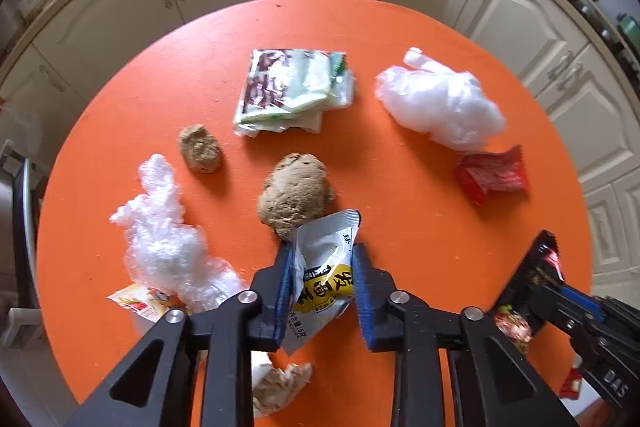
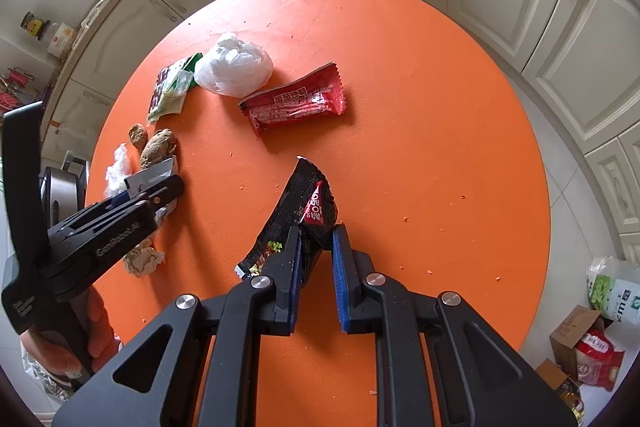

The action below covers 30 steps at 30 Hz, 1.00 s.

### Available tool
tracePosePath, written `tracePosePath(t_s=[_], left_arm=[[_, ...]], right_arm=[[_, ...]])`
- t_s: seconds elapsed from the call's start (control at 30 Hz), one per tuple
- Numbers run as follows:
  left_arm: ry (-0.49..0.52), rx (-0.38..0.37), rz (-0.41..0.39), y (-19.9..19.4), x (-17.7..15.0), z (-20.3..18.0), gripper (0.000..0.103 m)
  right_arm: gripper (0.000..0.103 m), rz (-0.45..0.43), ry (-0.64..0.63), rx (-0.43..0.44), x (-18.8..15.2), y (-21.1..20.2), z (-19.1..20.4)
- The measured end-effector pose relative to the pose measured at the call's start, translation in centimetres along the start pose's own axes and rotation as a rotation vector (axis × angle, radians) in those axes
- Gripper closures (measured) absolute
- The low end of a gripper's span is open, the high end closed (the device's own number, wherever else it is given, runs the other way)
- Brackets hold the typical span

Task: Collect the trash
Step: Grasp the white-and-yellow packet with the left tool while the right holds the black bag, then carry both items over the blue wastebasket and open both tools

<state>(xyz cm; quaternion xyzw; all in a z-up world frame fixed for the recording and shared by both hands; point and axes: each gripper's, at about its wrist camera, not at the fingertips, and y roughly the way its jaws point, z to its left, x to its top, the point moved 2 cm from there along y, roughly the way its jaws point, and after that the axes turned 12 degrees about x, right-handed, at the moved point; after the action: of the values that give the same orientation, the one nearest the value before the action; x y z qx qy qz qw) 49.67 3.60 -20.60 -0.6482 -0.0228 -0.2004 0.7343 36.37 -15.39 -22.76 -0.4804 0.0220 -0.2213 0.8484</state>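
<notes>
**Both claws loaded over the orange table**

Blue pads of my left claw (image 1: 320,267) stand either side of a white-and-yellow packet (image 1: 324,279), the left pad against the foil. Whether the right pad presses it I cannot tell, so I would squeeze fully before lifting. The packet's top corner leans on a brown lump (image 1: 294,197), which I judge could drag along, so a straight upward pull looks safest. My right claw (image 2: 316,247) is clamped on a black wrapper (image 2: 304,205), its crumpled tail hanging left of the pads.

Outward from the left claw lie a clear plastic wad (image 1: 160,227), a smaller brown lump (image 1: 200,149), a green-and-white packet (image 1: 288,91), a white bag (image 1: 440,103) and a red wrapper (image 1: 492,175), all loose on the table (image 1: 400,27). A crumpled paper scrap (image 1: 280,387) sits just under the claw. No bin shows in either view.
</notes>
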Motion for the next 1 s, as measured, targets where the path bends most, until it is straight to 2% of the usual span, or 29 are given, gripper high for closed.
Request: tracePosePath(t_s=[0.27, 0.57, 0.77, 1.0], left_arm=[[-0.005, 0.007, -0.020, -0.9, -0.9, -0.6, 0.082], [0.049, -0.006, -0.068, -4.4, -1.7, -2.4, 0.082], [0.123, -0.007, -0.094, -6.6, -2.0, -6.2, 0.082], [0.248, -0.021, -0.109, -8.7, -2.6, -12.7, 0.082]], right_arm=[[0.089, -0.023, -0.009, 0.009, -0.3, -1.0, 0.1], [0.089, -0.057, 0.012, 0.018, -1.1, -3.0, -1.3], [0.089, -0.099, 0.054, 0.018, -1.7, -5.3, -3.8], [0.089, -0.173, 0.148, 0.006, -3.0, -9.3, -9.0]])
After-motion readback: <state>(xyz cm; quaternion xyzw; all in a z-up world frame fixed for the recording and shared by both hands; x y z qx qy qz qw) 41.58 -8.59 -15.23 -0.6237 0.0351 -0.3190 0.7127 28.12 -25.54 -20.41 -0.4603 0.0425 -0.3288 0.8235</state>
